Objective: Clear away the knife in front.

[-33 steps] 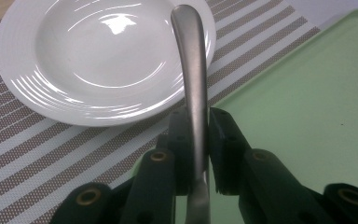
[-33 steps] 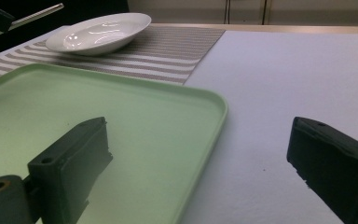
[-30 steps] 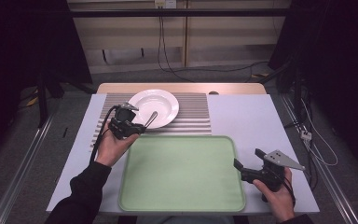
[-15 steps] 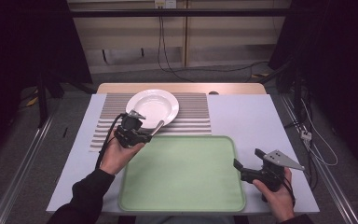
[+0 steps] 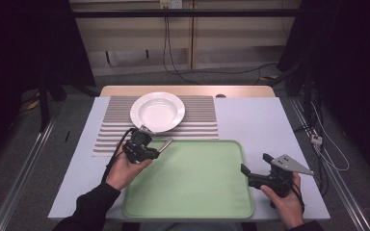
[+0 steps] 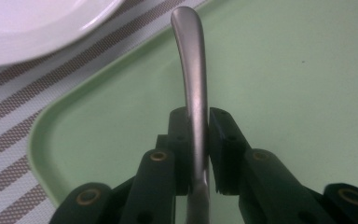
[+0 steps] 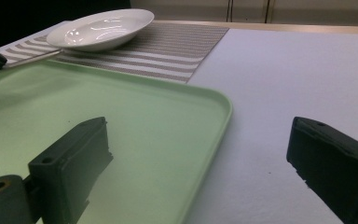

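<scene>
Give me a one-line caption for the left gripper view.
Left gripper shut on a metal utensil handle above the green tray, white plate nearby.

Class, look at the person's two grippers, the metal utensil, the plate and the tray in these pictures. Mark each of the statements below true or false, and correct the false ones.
1. The left gripper is shut on the metal utensil handle. True.
2. The handle's free end hangs over the white plate. False: it hangs over a corner of the green tray, with the plate beside it on the striped mat.
3. The right gripper holds a fork. False: its jaws stand wide open with nothing between them.
4. The plate lies on the striped mat. True.
5. The right gripper sits at the tray's right edge, one jaw over the tray and one over the table. True.
</scene>
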`<state>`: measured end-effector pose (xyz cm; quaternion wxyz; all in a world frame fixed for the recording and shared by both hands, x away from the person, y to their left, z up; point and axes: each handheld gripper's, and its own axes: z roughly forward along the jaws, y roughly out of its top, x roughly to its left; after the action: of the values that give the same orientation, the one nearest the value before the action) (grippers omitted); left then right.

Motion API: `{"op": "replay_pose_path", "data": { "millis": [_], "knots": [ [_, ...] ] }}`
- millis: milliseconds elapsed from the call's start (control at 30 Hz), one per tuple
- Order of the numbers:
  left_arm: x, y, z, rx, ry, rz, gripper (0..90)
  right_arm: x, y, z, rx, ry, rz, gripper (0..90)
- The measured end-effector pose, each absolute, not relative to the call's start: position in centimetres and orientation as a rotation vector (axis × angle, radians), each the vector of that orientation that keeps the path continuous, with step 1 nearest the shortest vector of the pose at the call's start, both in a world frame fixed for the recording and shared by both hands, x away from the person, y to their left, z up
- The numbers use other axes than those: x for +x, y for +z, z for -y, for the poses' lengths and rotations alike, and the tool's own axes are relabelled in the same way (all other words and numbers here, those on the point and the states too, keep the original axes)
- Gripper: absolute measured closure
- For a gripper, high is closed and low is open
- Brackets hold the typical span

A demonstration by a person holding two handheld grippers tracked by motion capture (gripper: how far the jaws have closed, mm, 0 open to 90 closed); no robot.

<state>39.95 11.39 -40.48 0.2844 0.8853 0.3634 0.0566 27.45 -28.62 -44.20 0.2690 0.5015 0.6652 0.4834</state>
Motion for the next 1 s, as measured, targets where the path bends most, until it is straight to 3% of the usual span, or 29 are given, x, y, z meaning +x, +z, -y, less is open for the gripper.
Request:
{"op": "replay_pose_path", "data": {
  "millis": [1000],
  "knots": [
    [39.2,-43.0,-10.0,2.440,0.113,-0.977,79.2,27.5,-44.3,28.6,1.354,1.302,-1.796,5.5]
  ]
}}
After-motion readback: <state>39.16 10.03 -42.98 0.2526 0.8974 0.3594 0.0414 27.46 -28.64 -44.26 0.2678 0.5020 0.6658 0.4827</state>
